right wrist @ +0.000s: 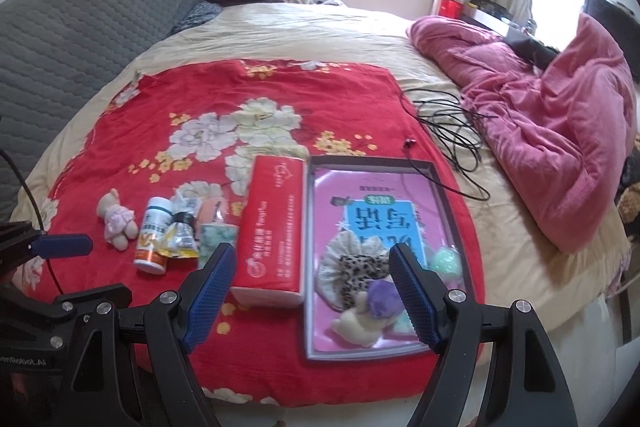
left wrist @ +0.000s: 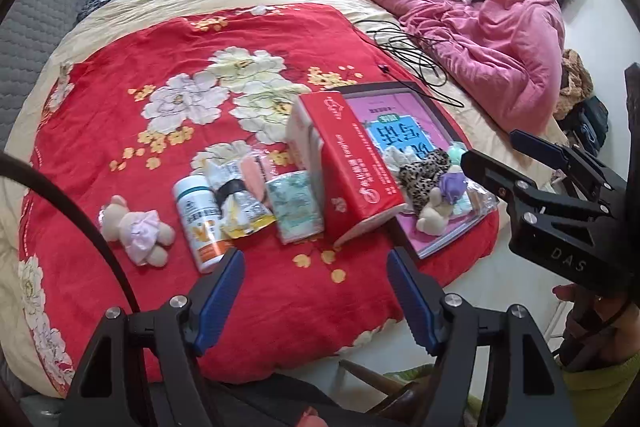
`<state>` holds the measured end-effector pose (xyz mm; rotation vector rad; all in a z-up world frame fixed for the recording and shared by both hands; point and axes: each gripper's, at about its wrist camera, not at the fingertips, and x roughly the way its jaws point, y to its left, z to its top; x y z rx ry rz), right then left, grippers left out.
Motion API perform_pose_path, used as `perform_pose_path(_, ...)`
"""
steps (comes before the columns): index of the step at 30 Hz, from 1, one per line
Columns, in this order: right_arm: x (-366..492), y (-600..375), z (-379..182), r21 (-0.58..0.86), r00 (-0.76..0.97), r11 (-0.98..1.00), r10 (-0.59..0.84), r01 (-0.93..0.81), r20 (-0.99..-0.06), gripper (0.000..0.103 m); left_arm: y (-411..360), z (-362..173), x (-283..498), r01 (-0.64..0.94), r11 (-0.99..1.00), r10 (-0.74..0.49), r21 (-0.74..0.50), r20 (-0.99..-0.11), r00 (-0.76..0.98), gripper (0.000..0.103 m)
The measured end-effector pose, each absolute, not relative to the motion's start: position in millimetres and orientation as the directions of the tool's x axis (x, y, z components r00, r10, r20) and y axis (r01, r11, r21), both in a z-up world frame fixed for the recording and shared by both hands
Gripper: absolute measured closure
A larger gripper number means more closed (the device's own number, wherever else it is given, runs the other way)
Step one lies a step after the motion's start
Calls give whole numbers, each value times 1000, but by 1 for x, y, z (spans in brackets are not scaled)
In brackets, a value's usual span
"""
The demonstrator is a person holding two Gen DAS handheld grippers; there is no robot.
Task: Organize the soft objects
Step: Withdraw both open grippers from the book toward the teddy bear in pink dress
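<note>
Red flowered blanket (right wrist: 168,115) covers the bed, and both tools hang above its near edge. Left gripper (left wrist: 316,297) gapes wide, nothing between its jaws; right gripper (right wrist: 312,301) equally wide and empty. Pink-dressed teddy (left wrist: 136,229) lies at nine o'clock of the white bottle (left wrist: 198,223). Leopard scrunchie (right wrist: 358,273) and purple-capped plush (right wrist: 370,311) sit inside the tray (right wrist: 310,247), at three o'clock of the red tissue pack (right wrist: 272,227).
</note>
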<state>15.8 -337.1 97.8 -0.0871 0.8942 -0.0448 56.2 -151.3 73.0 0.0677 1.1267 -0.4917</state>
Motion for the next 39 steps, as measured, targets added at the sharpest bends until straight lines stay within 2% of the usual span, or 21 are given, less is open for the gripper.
perform_pose_path(26, 42, -238, 65, -102, 565, 971, 39, -216, -824, 24, -50, 65, 79, 236, 950, -280, -204, -892, 355, 30)
perform_pose_path(39, 68, -207, 21, -26, 498, 959, 124, -283, -858, 24, -10, 32, 103, 140, 966, -253, -218, -910, 330, 30)
